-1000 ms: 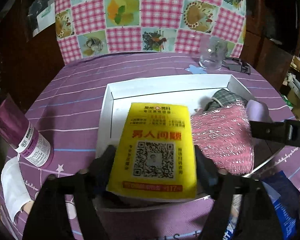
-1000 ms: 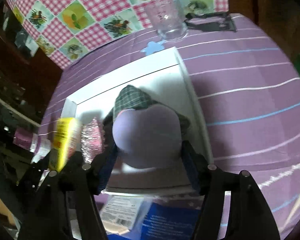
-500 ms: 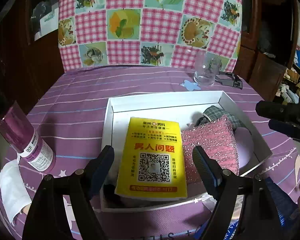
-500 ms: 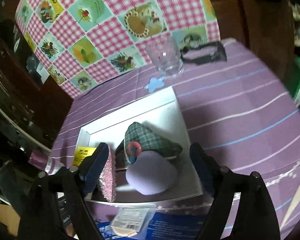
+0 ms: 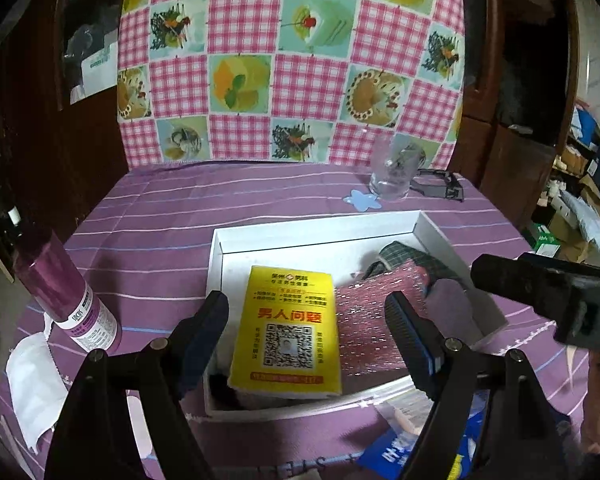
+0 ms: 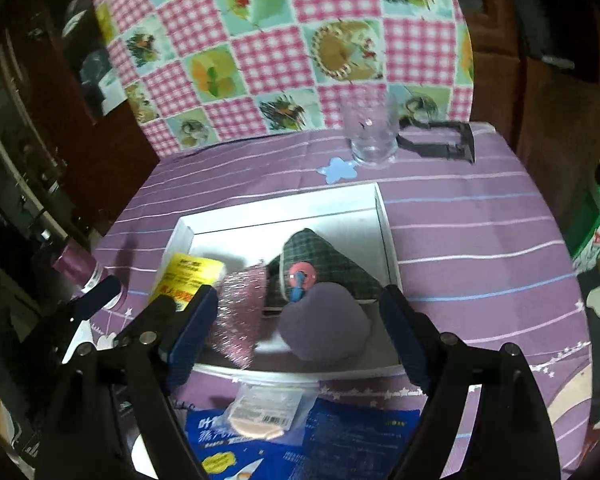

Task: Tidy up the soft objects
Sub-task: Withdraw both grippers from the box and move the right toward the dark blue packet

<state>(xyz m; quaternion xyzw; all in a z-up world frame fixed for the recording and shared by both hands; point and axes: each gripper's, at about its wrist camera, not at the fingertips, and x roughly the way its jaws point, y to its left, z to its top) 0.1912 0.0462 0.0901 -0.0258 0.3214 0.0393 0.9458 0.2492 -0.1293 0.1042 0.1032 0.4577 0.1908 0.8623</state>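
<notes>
I am holding both claws wide open and empty above the white tray (image 5: 220, 268) on the bench; left claw (image 5: 306, 336), right claw (image 6: 296, 330); yellow pack (image 5: 286, 332), glittery pink scrubber (image 6: 240, 312), plaid pouch (image 6: 324, 268) and lilac puff (image 6: 324, 332) are lying inside; I am judging a straight, gentle retreat best.

left wrist: above table's near edge, left of centre, looking forward and down, close over white tray (image 5: 316, 236) | right wrist: near edge further right, same heading, close | shared: tray, yellow packet (image 5: 286, 322) (image 6: 188, 276), pink scrubber (image 5: 370, 320) (image 6: 240, 312), glass (image 5: 392, 176) (image 6: 370, 132), checkered backdrop (image 5: 292, 60) (image 6: 284, 40)
</notes>
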